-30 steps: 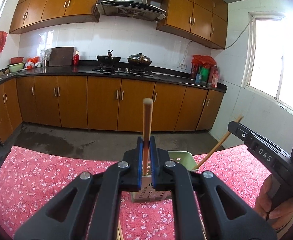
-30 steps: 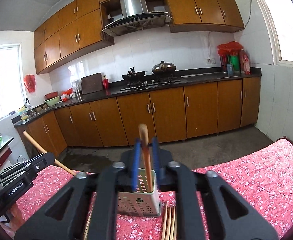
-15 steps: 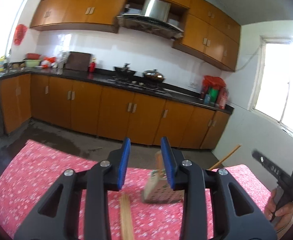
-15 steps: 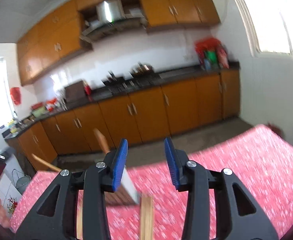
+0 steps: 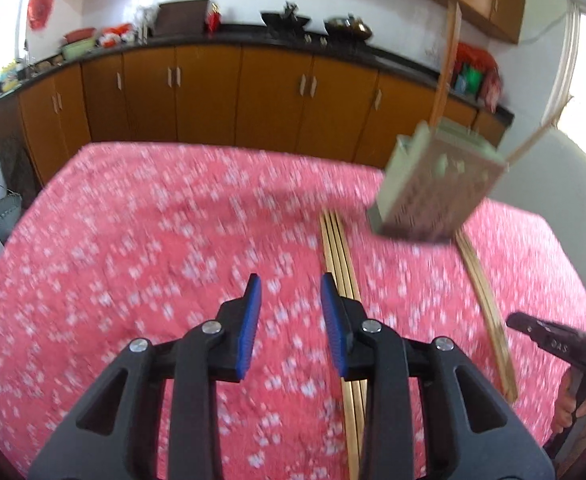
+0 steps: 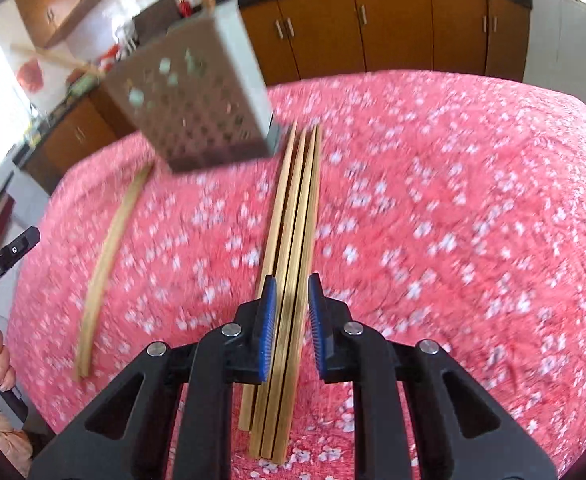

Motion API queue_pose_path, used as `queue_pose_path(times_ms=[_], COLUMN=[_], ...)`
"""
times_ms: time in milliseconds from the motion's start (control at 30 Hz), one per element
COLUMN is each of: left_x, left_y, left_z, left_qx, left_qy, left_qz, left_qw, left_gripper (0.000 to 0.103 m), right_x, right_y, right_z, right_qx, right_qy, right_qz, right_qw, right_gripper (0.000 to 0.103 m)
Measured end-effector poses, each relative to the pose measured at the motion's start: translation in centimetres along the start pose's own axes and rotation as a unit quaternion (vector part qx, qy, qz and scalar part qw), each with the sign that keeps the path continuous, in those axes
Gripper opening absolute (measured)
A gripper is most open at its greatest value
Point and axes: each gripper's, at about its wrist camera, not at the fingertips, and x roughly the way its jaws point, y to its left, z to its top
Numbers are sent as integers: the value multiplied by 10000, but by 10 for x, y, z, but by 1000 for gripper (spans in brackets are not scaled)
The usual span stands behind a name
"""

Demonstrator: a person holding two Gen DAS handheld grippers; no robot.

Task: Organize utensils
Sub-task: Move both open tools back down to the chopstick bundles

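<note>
A perforated metal utensil holder (image 5: pixel 433 188) stands on the red floral tablecloth (image 5: pixel 133 240) with two chopsticks (image 5: pixel 447 64) sticking out of it. It also shows in the right wrist view (image 6: pixel 197 96). A bundle of several wooden chopsticks (image 6: pixel 293 248) lies on the cloth in front of the holder. My right gripper (image 6: pixel 291 304) is open, low over the bundle's near end, its jaws on either side of the sticks. My left gripper (image 5: pixel 289 304) is open and empty, just left of a chopstick bundle (image 5: pixel 339 256). Another chopstick group (image 5: pixel 487 312) lies to the right.
A separate pair of chopsticks (image 6: pixel 109 256) lies left of the holder in the right wrist view. The other hand-held gripper shows at the right edge of the left view (image 5: pixel 565 344) and at the left edge of the right view (image 6: pixel 1 264). Wooden kitchen cabinets (image 5: pixel 253 96) stand behind the table.
Both grippers let go of the chopsticks they held over the holder, opened, and swung down toward the chopsticks lying on the cloth.
</note>
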Motion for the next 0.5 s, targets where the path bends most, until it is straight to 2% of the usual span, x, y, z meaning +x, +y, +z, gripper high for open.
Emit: queue_pose_path(times_ms=[300,367,433,500], left_x=[22,25,26,27], left_y=[-18,-20,-21,-21], left_z=[-28,-30,-31,-33], left_qx=[203,227,220,219], left_qy=[436,501,542,565], left_qz=[-170,-196,-216,-222], left_qw=[9987,9983,9981,9979], left_gripper=[28,27,27,27], right_x=[3,1,-5,-9], right_y=[-2,-2,-8,-10], right_z=[-1,0,0,0], right_qx=[-68,-38,162,197], right_qy=[-23,-46,-233,-281], right_qz=[-277,-246,-42,-87], right_qw=[9996,9997,9996,9994], right_gripper=[14,14,14,14])
